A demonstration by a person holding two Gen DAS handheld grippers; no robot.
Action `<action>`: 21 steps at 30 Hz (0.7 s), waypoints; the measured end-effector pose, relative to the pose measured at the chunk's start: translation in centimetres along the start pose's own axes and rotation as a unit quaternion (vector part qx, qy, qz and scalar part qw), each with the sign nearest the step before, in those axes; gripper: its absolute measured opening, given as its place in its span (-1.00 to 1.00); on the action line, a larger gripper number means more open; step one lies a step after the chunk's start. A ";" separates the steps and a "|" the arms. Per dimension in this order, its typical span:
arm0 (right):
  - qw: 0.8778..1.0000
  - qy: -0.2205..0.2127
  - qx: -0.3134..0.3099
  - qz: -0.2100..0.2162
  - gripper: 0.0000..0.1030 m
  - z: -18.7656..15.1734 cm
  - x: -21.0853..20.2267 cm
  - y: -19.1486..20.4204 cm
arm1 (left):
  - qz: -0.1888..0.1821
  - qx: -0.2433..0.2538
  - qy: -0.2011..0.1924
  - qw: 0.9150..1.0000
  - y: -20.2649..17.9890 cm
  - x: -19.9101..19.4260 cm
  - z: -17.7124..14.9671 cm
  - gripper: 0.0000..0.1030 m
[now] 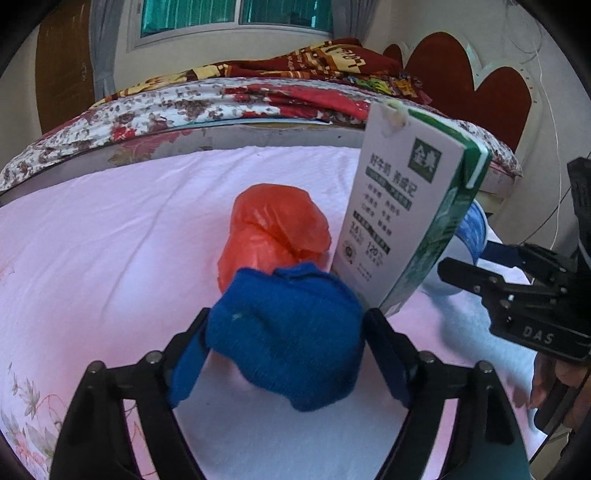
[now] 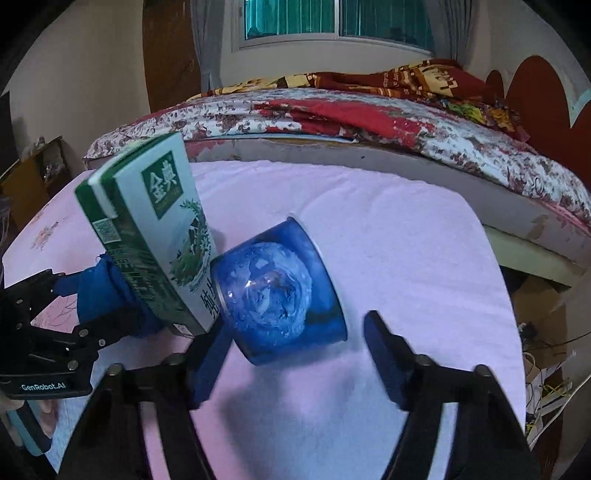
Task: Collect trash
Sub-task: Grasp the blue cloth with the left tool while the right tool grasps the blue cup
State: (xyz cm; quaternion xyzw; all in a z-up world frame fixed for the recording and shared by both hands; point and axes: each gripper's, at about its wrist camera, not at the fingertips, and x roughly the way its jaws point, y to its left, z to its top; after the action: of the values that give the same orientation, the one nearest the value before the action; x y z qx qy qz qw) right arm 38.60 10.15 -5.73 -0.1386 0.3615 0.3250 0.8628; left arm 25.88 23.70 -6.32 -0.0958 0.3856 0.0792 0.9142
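Pinching a blue cloth wad [image 1: 286,339], the left claw [image 1: 286,332] is pressed against it at lower centre. The right claw [image 2: 295,354] is spread before the blue cup [image 2: 280,291]; milk carton [image 1: 410,218] and red bag [image 1: 273,232] are judged uncollected.

I can't see the bottom of the red bag [image 1: 275,232]; the blue cloth [image 1: 288,336] hides it. The milk box [image 1: 413,218] covers most of the blue cup [image 1: 472,229]. My right gripper [image 2: 295,350] looks blurry.

Location: home bedroom. Indicators: bed [image 1: 110,229] with pink sheet, floral quilt [image 2: 369,118], padded headboard [image 1: 461,70], curtained window [image 2: 332,22].
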 end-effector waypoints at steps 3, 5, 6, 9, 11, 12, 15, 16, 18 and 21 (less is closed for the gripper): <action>1.000 0.000 -0.003 0.001 0.20 0.1 0.2 0.1 | -0.002 0.001 0.003 1.000 -0.1 0.3 0.2 0.55; 1.000 0.000 -0.005 0.003 0.20 0.2 0.2 0.1 | -0.006 0.001 0.005 1.000 -0.1 0.6 0.3 0.53; 1.000 0.001 -0.007 0.003 0.20 0.3 0.3 0.2 | -0.008 0.001 0.008 1.000 -0.2 0.8 0.3 0.47; 1.000 -0.005 -0.017 -0.011 0.20 0.6 0.4 0.5 | -0.017 -0.002 0.016 1.000 -0.3 1.2 0.1 0.28; 1.000 -0.005 -0.018 -0.008 0.20 0.8 0.5 0.5 | -0.019 -0.002 0.018 1.000 -0.3 1.2 0.0 0.19; 1.000 -0.002 -0.019 -0.006 0.20 0.8 0.6 0.5 | -0.022 -0.005 0.016 1.000 -0.2 1.1 0.0 0.17; 1.000 0.001 -0.021 0.001 0.14 0.9 0.9 0.4 | -0.030 -0.007 0.014 0.999 0.0 1.0 -0.1 0.01; 1.000 0.000 -0.022 -0.001 0.10 0.8 0.8 0.4 | -0.033 -0.008 0.013 0.999 0.1 0.9 -0.1 -0.04; 1.000 -0.004 -0.025 -0.008 0.08 0.5 0.5 0.5 | -0.035 -0.009 0.008 0.999 0.2 0.7 -0.1 -0.13; 1.000 -0.013 -0.020 -0.016 0.07 -0.2 -0.2 0.5 | -0.036 -0.004 -0.001 0.999 0.1 0.2 -0.4 -0.19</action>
State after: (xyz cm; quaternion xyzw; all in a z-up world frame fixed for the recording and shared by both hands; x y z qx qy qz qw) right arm 38.08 10.33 -5.70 -0.1573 0.3411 0.3205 0.8696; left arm 25.75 23.77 -6.77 -0.1127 0.3810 0.0479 0.9164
